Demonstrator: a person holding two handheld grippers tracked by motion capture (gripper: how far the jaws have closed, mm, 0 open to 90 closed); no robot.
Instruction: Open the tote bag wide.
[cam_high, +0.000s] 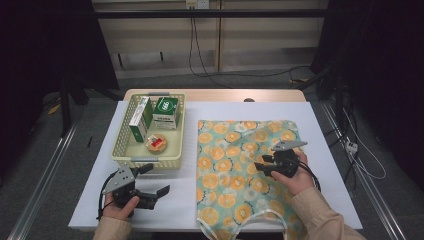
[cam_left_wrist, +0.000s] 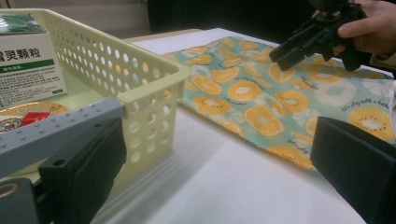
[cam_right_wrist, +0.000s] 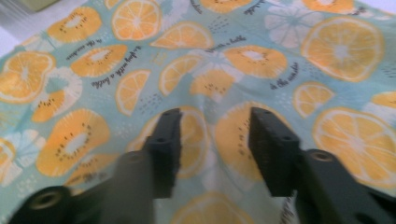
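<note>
A: Two grippers. Nearest, the left gripper sits low over the white table, jaws spread wide, nothing between them.

B: And the right gripper?

A: Farther in, over the fruit-print cloth. Jaws parted, tips pressing a raised fold of fabric between them, not clamped.

B: Beyond that?

A: Cream basket at far left, beside the cloth: two green-and-white boxes, one small round tin

High view: overhead, facing forward-down. Gripper views: low, close, along own jaws. Shared: fruit-print cloth.
</note>
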